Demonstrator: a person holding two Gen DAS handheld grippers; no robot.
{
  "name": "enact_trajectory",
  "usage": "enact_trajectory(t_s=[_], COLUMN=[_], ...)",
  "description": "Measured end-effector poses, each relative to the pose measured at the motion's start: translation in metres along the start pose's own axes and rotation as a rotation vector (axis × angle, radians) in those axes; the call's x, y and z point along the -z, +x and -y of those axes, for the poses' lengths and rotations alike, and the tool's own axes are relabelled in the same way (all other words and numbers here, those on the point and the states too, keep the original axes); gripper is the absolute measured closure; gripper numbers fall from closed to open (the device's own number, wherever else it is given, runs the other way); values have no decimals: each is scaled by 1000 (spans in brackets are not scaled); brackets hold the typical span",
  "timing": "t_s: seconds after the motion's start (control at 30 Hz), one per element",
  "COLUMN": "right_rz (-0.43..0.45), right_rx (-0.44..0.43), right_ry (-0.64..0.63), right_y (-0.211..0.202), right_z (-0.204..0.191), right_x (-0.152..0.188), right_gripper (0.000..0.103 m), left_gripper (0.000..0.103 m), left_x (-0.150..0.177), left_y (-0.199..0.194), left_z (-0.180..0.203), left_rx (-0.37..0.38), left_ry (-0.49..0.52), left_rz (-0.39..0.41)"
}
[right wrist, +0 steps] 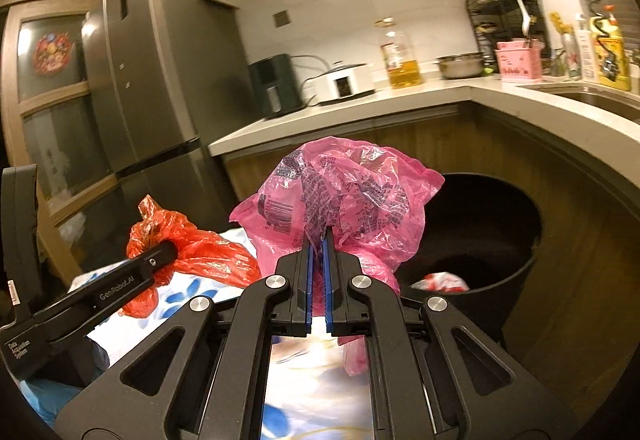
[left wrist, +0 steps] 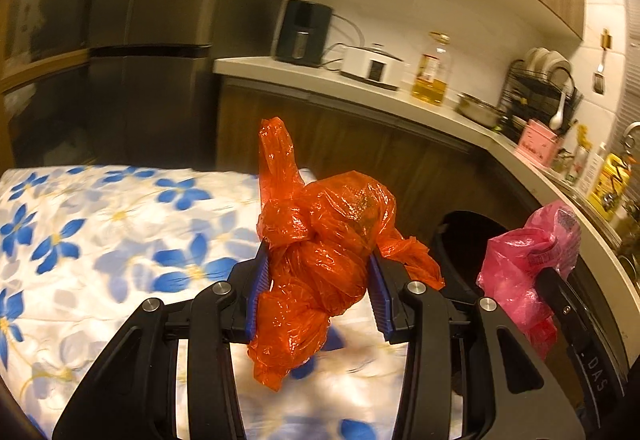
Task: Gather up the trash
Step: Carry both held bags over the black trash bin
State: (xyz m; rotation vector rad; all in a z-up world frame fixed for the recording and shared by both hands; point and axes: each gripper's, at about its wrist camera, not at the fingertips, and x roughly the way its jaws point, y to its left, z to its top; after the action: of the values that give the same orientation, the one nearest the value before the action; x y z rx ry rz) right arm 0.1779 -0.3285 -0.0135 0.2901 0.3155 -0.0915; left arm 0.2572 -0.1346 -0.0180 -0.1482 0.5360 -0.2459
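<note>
My left gripper [left wrist: 318,260] is shut on a crumpled orange plastic bag [left wrist: 320,240] and holds it above the flowered tablecloth [left wrist: 100,240]. My right gripper [right wrist: 319,236] is shut on a pink printed plastic bag [right wrist: 348,192], also lifted. The pink bag shows at the right of the left wrist view [left wrist: 528,260]; the orange bag shows at the left of the right wrist view [right wrist: 192,252]. A black trash bin [right wrist: 480,240] stands open beyond the pink bag, with a red-and-white scrap [right wrist: 440,282] inside. The bin also shows in the left wrist view [left wrist: 468,240].
A kitchen counter [right wrist: 400,100] curves behind the bin, carrying an air fryer [right wrist: 276,86], a white cooker [right wrist: 344,82], an oil bottle [right wrist: 400,56], a metal bowl [right wrist: 460,66] and a dish rack [right wrist: 504,16]. A grey fridge [right wrist: 152,72] stands at the left.
</note>
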Motion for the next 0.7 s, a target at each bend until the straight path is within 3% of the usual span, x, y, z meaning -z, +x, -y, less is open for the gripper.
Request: enact_trajectory(t_s=[0.33, 0.7], right_rz=[41, 35], right_rx=[102, 126], right_ry=[75, 114], right_y=[-4, 5], right_z=[66, 102], right_x=[-22, -36], right_gripper=[99, 99], left_gripper=[60, 60], left_x=[-9, -7], left_y=[15, 41], left_z=[71, 128], left_rx=[98, 161], left_ry=[88, 166], left_rz=[20, 21])
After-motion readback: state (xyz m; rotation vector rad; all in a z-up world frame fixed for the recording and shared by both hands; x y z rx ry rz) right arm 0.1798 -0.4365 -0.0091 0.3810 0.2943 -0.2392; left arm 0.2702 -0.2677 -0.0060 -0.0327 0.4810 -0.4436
